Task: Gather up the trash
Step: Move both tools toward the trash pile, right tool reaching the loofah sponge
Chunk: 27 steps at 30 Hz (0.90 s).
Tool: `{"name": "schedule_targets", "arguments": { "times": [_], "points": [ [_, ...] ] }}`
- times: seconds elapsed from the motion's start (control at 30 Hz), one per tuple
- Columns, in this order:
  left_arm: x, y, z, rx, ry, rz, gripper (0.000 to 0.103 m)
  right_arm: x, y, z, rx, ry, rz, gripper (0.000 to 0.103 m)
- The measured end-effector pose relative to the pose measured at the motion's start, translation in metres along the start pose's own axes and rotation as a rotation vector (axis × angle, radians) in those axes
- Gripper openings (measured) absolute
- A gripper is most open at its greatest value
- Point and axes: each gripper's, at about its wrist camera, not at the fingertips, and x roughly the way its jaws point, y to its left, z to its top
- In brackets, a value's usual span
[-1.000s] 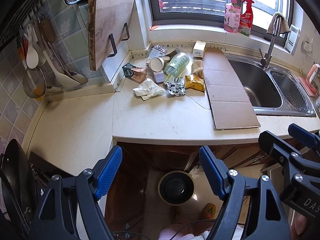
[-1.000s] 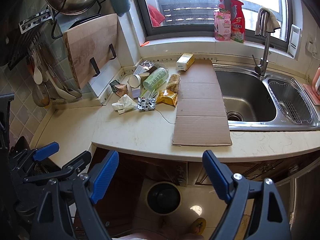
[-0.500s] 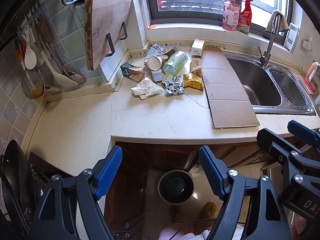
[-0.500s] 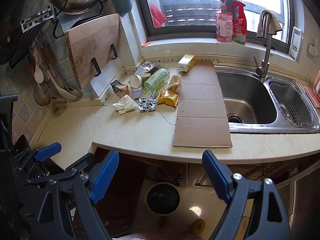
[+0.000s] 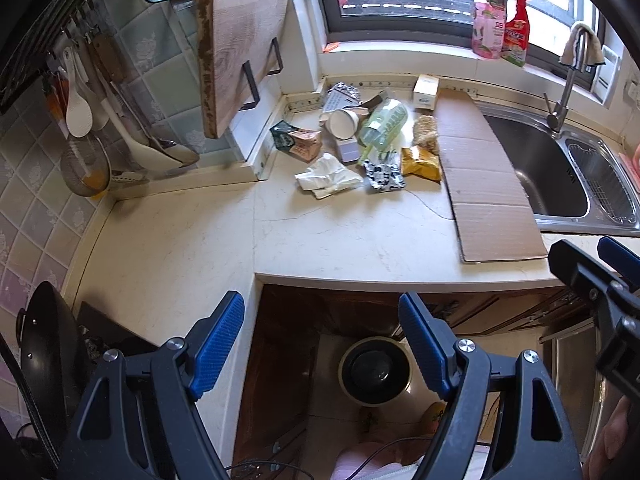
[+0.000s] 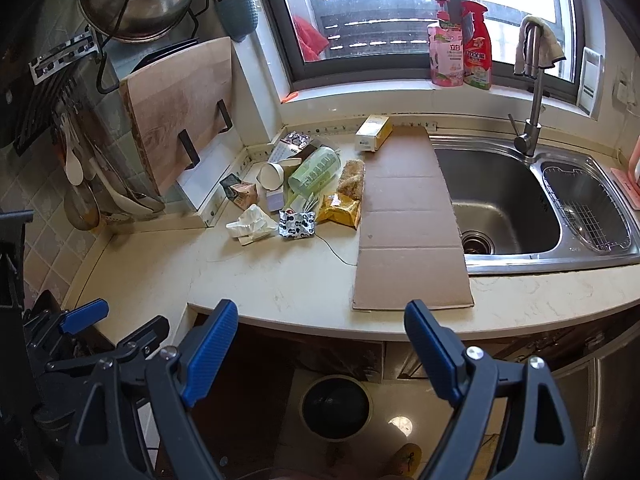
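**Trash pile at back of tabletop, both grippers idle**

Trash cluster sits at the rear of the cream stone tabletop (image 6: pixel 280 280), in the corner below the wooden cutting board (image 6: pixel 180 108), well apart from both grippers. Green plastic bottle (image 6: pixel 314 170) lies on its side, long axis running diagonally toward the back wall, nearer end pointing front-left. Paper cup (image 6: pixel 271 175) tipped over just left of it, mouth facing front-left. Crumpled white tissue (image 6: pixel 251 225) lies nearest the front edge; black-and-white wrapper (image 6: pixel 296 229) just to its right; yellow snack bag (image 6: pixel 340 210) beside that, touching the cardboard sheet (image 6: pixel 412 232). Cardboard lies flat, long axis front-to-back, along the left rim of the steel sink (image 6: pixel 504 208). Small carton (image 6: pixel 374 133) lies at the cardboard's far end.

Left hand-held gripper (image 5: pixel 322 346): jaws apart, nothing between them. Right hand-held gripper (image 6: pixel 320 354): jaws apart, empty. Both hang off the tabletop's front edge, above the round bin (image 6: pixel 335 407) on the floor.

Room: kitchen, window behind, tiled wall with hanging utensils on the left.
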Motion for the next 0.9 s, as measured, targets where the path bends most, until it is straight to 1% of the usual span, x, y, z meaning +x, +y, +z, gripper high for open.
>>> {"name": "schedule_targets", "arguments": {
  "times": [0.1,0.2,0.3,0.47,0.57,0.63,0.73,0.83,0.9],
  "points": [
    [0.0,0.016,0.005,-0.026,0.011,0.006,0.077,0.005,0.003,0.003,0.014,-0.005,0.016,0.086],
    [-0.001,0.027,0.008,-0.05,0.01,-0.009,0.077,0.008,0.006,0.008,0.029,-0.013,0.032,0.086],
    [-0.001,0.035,0.013,-0.074,0.004,-0.027,0.077,0.008,0.01,0.015,0.013,-0.049,0.028,0.086],
    [0.002,0.036,0.02,-0.11,0.009,-0.042,0.077,0.019,0.005,0.04,-0.007,-0.051,0.053,0.086],
    [0.009,0.034,0.028,-0.137,0.018,-0.013,0.077,0.034,-0.006,0.064,-0.017,-0.048,0.072,0.086],
    [0.016,0.033,0.035,-0.175,0.034,0.013,0.077,0.049,-0.015,0.081,-0.028,-0.027,0.093,0.085],
    [0.028,0.033,0.044,-0.243,0.065,0.038,0.077,0.076,-0.028,0.103,-0.051,0.019,0.119,0.081],
    [0.044,0.026,0.056,-0.299,0.094,0.089,0.077,0.114,-0.042,0.128,-0.09,0.079,0.142,0.079],
    [0.058,0.02,0.065,-0.336,0.11,0.109,0.077,0.135,-0.049,0.138,-0.109,0.116,0.156,0.077]
  ]
}}
